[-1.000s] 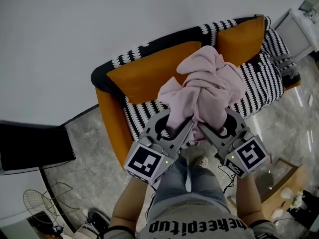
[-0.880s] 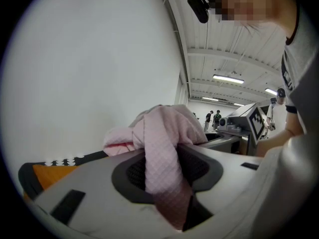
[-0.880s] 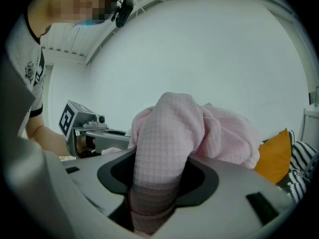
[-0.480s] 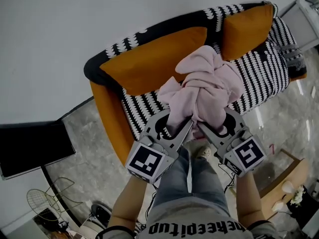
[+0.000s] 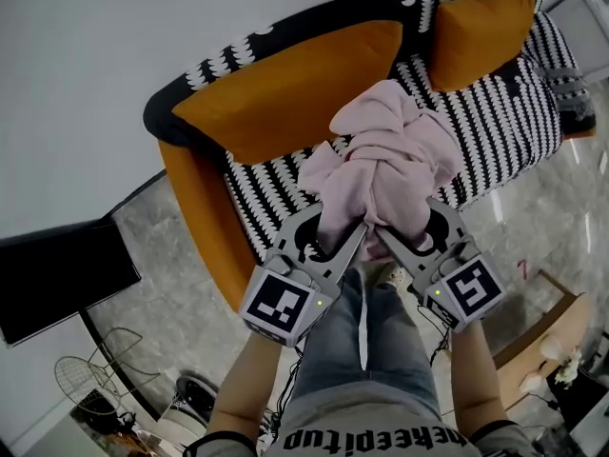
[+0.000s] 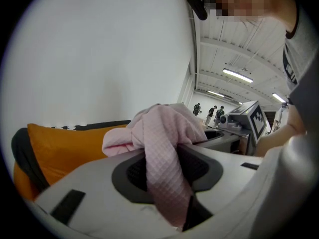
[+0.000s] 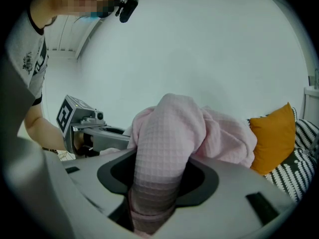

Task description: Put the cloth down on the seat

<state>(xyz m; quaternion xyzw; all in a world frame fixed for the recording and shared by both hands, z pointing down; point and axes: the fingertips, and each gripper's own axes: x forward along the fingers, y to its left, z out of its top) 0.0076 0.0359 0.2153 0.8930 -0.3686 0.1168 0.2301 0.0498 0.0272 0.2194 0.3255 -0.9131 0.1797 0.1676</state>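
Observation:
A bunched pink waffle-weave cloth (image 5: 385,165) hangs in the air over the sofa seat (image 5: 495,131), which is covered in black-and-white stripes. My left gripper (image 5: 341,238) is shut on one fold of the cloth (image 6: 164,168). Close beside it my right gripper (image 5: 390,236) is shut on another fold of the cloth (image 7: 159,178). Both grippers point at the sofa from its front edge. The cloth's underside and the seat below it are hidden.
Two orange back cushions (image 5: 285,84) (image 5: 481,27) lean on the sofa's back. An orange armrest (image 5: 195,227) stands at the left. A black screen (image 5: 57,279) and a wire rack (image 5: 95,374) sit on the grey floor at left, a cardboard box (image 5: 547,327) at right.
Both grippers and the cloth have kept their grip and pose. The sofa has shifted slightly up and left in the head view as the camera moved closer.

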